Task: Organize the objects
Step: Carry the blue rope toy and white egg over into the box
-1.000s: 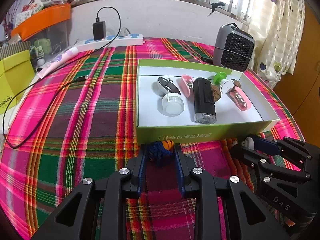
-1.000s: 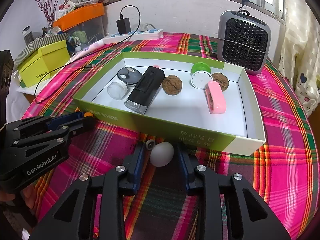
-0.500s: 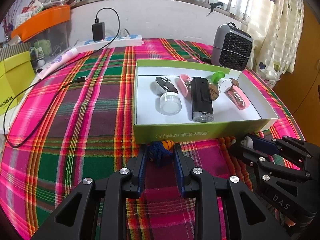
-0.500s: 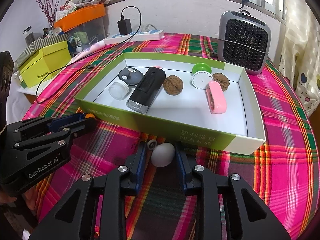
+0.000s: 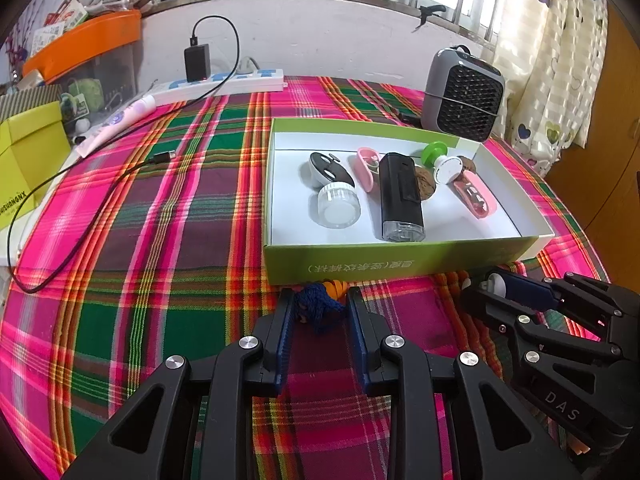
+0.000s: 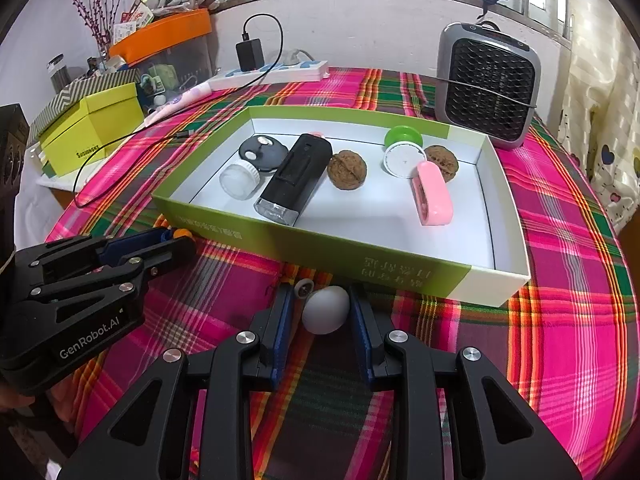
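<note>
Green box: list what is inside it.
Inside the green box: a black device, clear jar, black-and-grey gadget, two walnuts, white-and-green cap, and pink case. A second pink piece is mostly hidden behind the device.

The green box's near wall (image 6: 320, 246) stands directly ahead of both claws. Box interior crowded on its left half; bare floor (image 6: 472, 224) right of the pink case (image 6: 432, 194). Counter (image 5: 160, 216) left of box clear except the cable (image 5: 80, 204).

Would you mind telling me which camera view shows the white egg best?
The right wrist view: the white egg sits centred and whole between the right gripper fingers, just before the green box. The left wrist view shows only a sliver of it at that gripper's tip.
</note>
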